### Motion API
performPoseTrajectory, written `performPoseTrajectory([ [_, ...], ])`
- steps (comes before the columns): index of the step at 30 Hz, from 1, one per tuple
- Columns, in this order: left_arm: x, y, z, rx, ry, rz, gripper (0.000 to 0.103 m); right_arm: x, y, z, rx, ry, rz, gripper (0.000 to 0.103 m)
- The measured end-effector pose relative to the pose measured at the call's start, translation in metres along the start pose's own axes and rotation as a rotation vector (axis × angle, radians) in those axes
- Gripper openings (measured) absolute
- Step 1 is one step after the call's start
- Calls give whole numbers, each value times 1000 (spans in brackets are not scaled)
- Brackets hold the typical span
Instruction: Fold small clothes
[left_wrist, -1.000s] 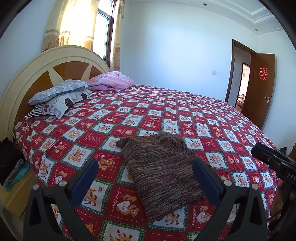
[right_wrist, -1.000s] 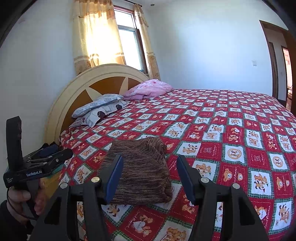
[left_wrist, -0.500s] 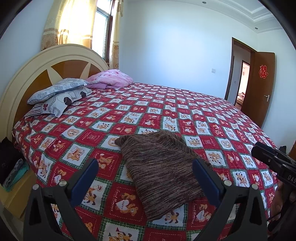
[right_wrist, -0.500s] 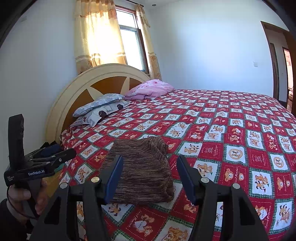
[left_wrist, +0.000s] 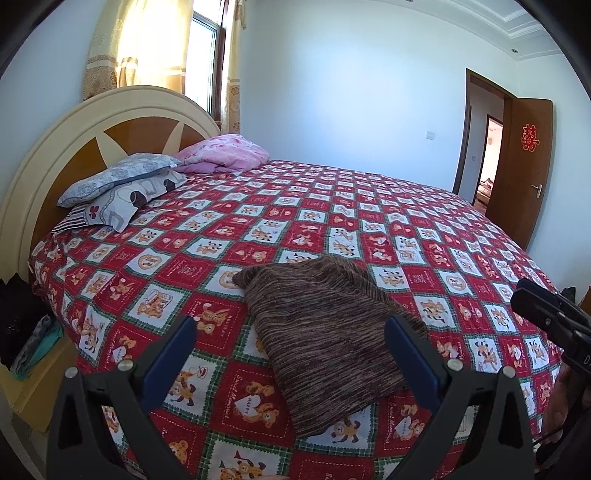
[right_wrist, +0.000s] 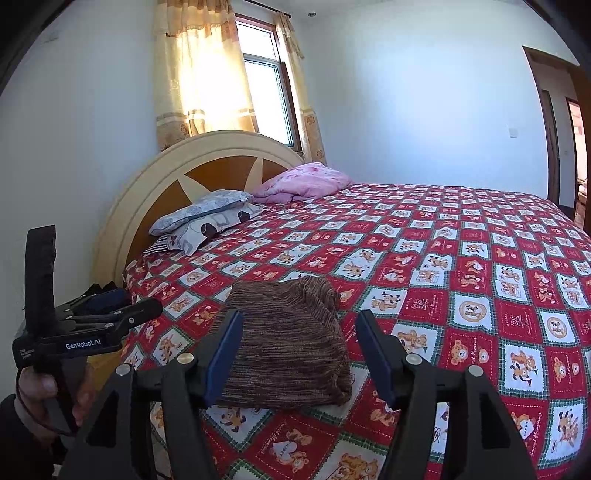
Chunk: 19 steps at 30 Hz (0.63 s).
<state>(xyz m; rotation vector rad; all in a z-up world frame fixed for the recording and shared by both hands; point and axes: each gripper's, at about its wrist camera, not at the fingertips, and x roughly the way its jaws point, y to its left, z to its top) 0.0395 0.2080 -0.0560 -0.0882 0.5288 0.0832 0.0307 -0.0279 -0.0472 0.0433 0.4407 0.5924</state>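
Observation:
A folded brown striped knit garment (left_wrist: 325, 339) lies flat on the red patchwork bedspread (left_wrist: 332, 221) near the bed's near edge; it also shows in the right wrist view (right_wrist: 288, 339). My left gripper (left_wrist: 291, 332) is open and empty, held above the bed's edge in front of the garment. My right gripper (right_wrist: 299, 332) is open and empty, also short of the garment and not touching it. The right gripper's body shows at the right edge of the left wrist view (left_wrist: 554, 321). The left gripper's body shows at the left of the right wrist view (right_wrist: 74, 332).
Two patterned pillows (left_wrist: 122, 188) and a pink quilt (left_wrist: 225, 153) lie by the round headboard (left_wrist: 74, 136). Dark and teal clothes (left_wrist: 33, 343) sit on a low stand left of the bed. An open wooden door (left_wrist: 524, 166) is at the far right.
Both grippers have drawn back and lifted slightly; the garment sits a little lower in both views. Both stay open, and the garment has not moved.

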Motion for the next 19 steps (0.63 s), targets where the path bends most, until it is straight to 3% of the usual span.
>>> performPoseTrajectory([
  [12,10,10,-1,-30,35,21,103,6,7,-5,-29,30,10,65],
  [19,7,6,-3,4,-3,50,103,8,8,-6,-39,43,14,65],
])
